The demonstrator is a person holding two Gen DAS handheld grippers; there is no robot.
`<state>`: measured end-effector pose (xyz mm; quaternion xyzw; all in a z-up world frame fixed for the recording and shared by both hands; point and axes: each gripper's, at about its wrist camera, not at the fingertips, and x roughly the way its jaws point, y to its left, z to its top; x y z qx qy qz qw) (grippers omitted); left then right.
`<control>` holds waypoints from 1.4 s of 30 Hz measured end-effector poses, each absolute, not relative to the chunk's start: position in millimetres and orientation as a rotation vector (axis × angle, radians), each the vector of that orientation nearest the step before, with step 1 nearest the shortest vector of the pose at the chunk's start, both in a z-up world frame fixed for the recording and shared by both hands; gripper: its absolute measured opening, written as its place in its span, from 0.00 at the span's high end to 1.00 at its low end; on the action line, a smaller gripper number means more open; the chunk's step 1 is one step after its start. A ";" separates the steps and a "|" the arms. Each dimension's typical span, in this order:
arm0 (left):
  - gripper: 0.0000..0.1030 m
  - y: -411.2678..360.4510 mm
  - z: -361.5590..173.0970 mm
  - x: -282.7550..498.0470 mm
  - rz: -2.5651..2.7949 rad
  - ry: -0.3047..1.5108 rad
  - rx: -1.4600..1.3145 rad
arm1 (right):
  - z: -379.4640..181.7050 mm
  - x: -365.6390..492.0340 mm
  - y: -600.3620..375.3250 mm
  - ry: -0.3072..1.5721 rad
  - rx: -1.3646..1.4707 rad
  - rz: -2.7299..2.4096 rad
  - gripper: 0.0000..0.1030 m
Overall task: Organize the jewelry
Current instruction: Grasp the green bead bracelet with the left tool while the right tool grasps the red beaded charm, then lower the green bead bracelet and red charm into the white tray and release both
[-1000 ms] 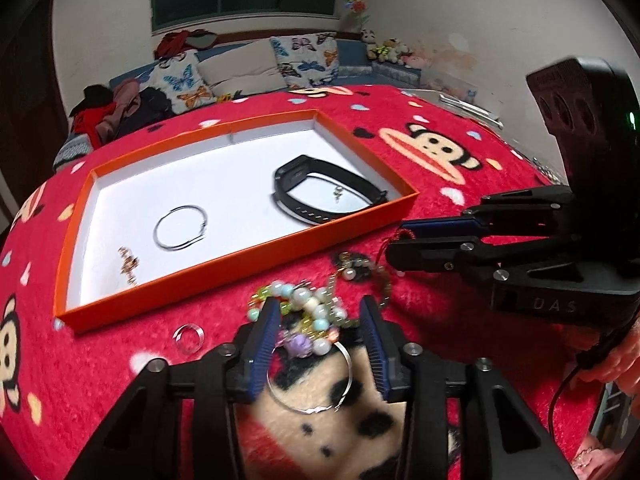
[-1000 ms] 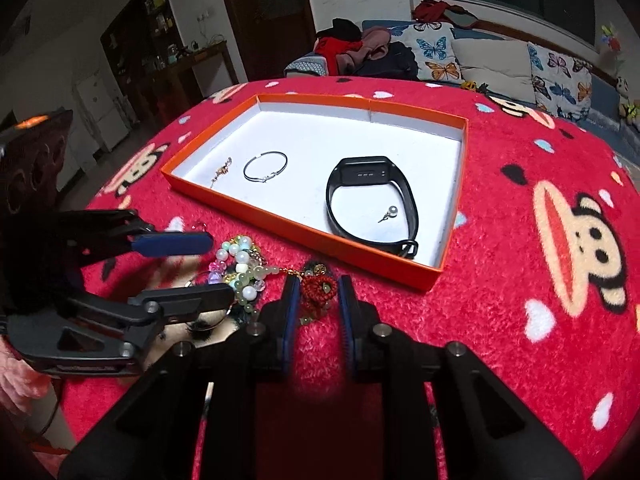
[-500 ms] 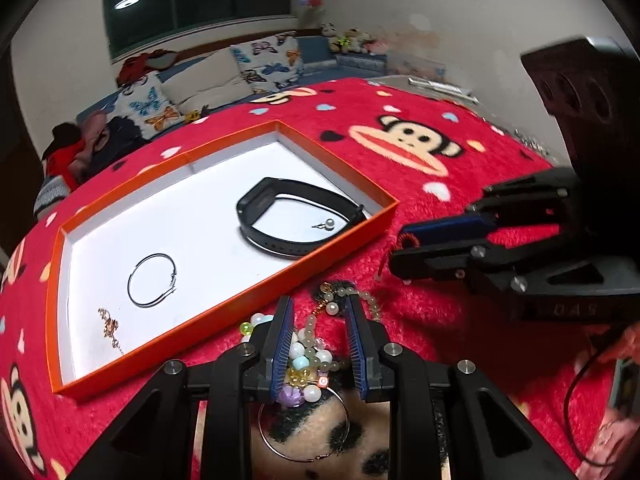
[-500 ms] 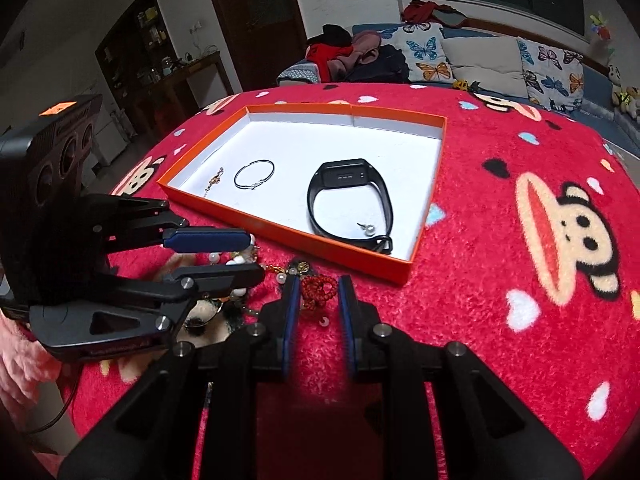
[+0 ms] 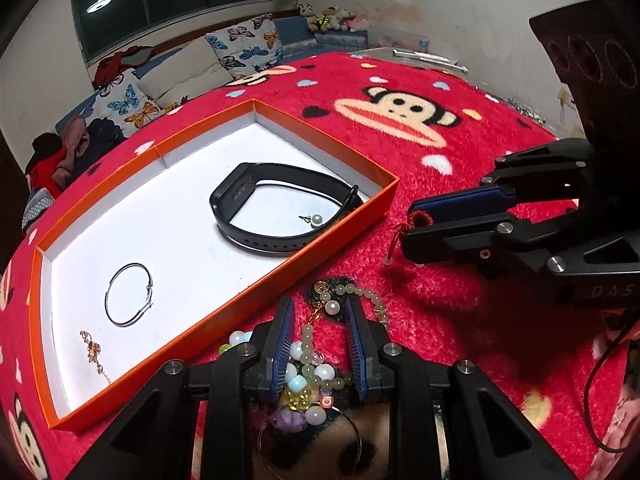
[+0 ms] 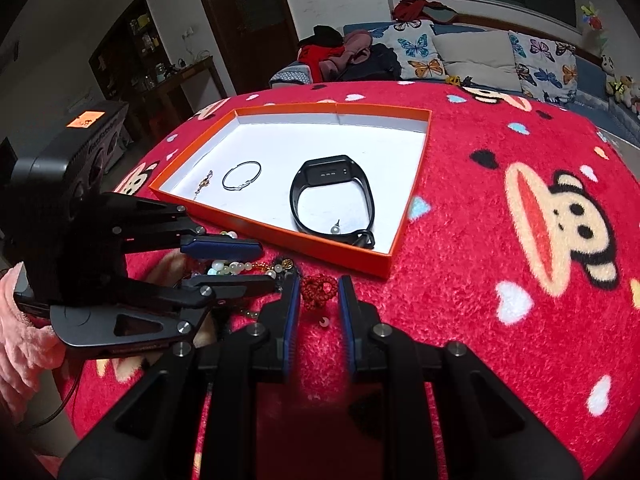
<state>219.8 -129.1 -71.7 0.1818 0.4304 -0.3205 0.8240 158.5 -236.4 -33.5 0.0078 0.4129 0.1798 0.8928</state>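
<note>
Red knot charm pinched in narrow right gripper; orange tray just ahead-left (left gripper half-open astride beads).

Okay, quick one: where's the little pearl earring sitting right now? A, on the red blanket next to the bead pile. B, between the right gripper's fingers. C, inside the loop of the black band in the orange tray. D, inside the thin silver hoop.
C: the pearl earring lies on the tray's white floor, encircled by the black band.
</note>
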 end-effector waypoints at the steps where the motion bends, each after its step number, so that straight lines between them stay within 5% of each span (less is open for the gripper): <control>1: 0.73 -130.3 -72.6 219.9 -0.682 0.914 0.393 | -34.1 158.9 -236.5 0.857 0.019 0.374 0.80; 10: 0.91 -132.8 -73.7 212.9 -0.668 0.887 0.389 | -35.9 157.9 -238.8 0.854 0.031 0.375 0.81; 23: 0.91 -117.6 -47.5 195.4 -0.640 0.819 0.304 | -29.2 153.9 -239.2 0.839 0.030 0.375 0.80; 42: 0.91 -77.2 58.8 228.1 -0.562 0.634 0.222 | 5.9 195.8 -226.5 0.759 0.022 0.398 0.81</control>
